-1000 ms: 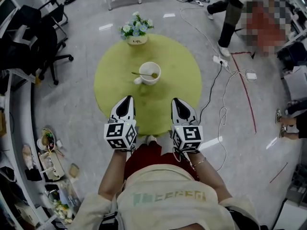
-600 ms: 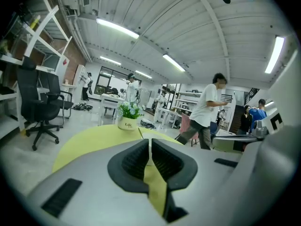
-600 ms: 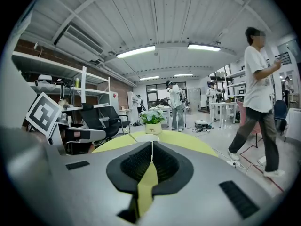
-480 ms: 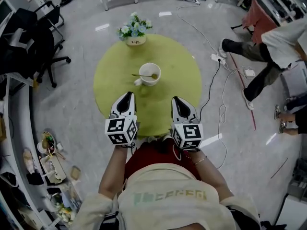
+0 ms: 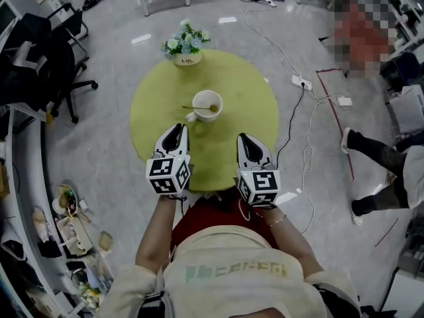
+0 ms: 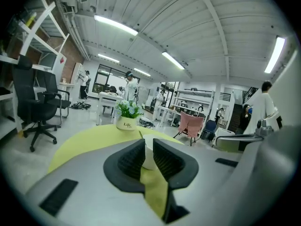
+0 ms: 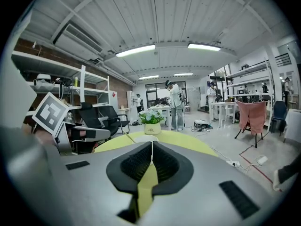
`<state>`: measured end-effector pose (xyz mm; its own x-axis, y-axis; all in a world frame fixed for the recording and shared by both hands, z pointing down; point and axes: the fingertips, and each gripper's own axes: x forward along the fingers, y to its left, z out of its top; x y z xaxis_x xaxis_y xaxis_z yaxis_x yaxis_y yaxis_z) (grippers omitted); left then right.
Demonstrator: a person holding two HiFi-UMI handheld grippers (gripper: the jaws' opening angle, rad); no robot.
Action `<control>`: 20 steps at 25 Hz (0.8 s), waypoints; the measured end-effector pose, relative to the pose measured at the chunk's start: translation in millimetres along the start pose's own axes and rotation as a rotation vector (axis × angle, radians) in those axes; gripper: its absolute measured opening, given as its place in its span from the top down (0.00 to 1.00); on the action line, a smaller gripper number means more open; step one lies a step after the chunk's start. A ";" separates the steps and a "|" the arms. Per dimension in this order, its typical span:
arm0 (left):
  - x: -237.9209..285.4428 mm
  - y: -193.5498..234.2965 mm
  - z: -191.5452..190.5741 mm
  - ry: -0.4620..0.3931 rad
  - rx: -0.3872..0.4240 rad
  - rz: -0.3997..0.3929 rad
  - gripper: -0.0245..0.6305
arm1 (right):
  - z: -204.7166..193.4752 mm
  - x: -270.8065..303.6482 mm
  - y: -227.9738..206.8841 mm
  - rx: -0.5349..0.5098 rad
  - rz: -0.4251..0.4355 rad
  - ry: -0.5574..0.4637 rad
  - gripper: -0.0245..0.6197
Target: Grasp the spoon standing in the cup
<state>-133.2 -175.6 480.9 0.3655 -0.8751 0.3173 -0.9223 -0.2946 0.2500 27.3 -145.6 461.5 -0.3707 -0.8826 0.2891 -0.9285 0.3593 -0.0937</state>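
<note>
At frame centre the spoon [image 5: 198, 107] leans in the cup [image 5: 208, 103] on the green surface [image 5: 248, 101]. Below, the left claw [image 5: 175, 130] is slightly apart and the right claw [image 5: 246, 140] together, both empty.

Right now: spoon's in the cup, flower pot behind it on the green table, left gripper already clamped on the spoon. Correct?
Wrong on the grip. The left gripper is empty, jaws slightly apart, short of the cup; the left gripper view shows only the cup beyond them. The spoon is in the cup, flower pot behind it on the green table.
</note>
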 end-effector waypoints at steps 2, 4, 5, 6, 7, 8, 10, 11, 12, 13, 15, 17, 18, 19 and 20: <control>5.9 -0.7 -1.2 0.007 -0.003 0.000 0.88 | 0.1 2.1 -4.1 0.003 -0.002 0.002 0.90; 11.7 -0.3 -2.8 0.015 -0.005 0.001 0.87 | -0.4 4.6 -7.8 0.004 -0.003 0.006 0.90; 14.5 0.3 -3.4 0.019 -0.008 0.002 0.86 | -0.5 6.2 -9.4 0.005 -0.003 0.008 0.90; 17.4 1.0 -3.6 0.024 -0.011 0.004 0.85 | -0.1 8.2 -11.0 0.006 -0.003 0.010 0.90; 20.4 1.7 -3.3 0.027 -0.015 0.005 0.85 | 0.6 10.3 -12.6 0.008 -0.003 0.012 0.90; 23.3 2.3 -2.7 0.030 -0.019 0.007 0.84 | 1.5 12.6 -14.2 0.008 -0.001 0.014 0.90; 29.3 3.1 -1.9 0.036 -0.023 0.009 0.83 | 2.4 17.1 -17.3 0.009 0.002 0.018 0.90; 32.6 3.5 -1.8 0.039 -0.025 0.010 0.82 | 2.3 19.5 -18.8 0.010 0.004 0.020 0.90; 36.2 3.8 -1.9 0.042 -0.026 0.011 0.81 | 1.9 22.3 -20.5 0.010 0.007 0.023 0.90; 40.2 4.3 -2.1 0.045 -0.028 0.013 0.81 | 1.5 25.5 -22.4 0.010 0.010 0.025 0.90; 48.8 5.5 -2.8 0.051 -0.036 0.018 0.80 | 1.0 32.2 -26.8 0.012 0.016 0.030 0.90; 56.3 7.0 -3.2 0.058 -0.049 0.024 0.80 | 1.2 38.1 -30.8 0.015 0.019 0.036 0.90; 59.4 8.0 -3.2 0.061 -0.056 0.026 0.80 | 1.5 40.8 -32.3 0.016 0.020 0.039 0.90; 62.1 9.2 -3.1 0.065 -0.063 0.029 0.80 | 2.0 43.5 -33.5 0.017 0.021 0.042 0.90; 64.4 10.5 -2.9 0.069 -0.069 0.031 0.80 | 2.8 46.1 -34.5 0.018 0.023 0.046 0.90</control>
<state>-119.0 -234.0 506.6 0.3465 -0.8543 0.3875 -0.9235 -0.2383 0.3005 42.2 -199.6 475.4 -0.3915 -0.8589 0.3302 -0.9199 0.3738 -0.1182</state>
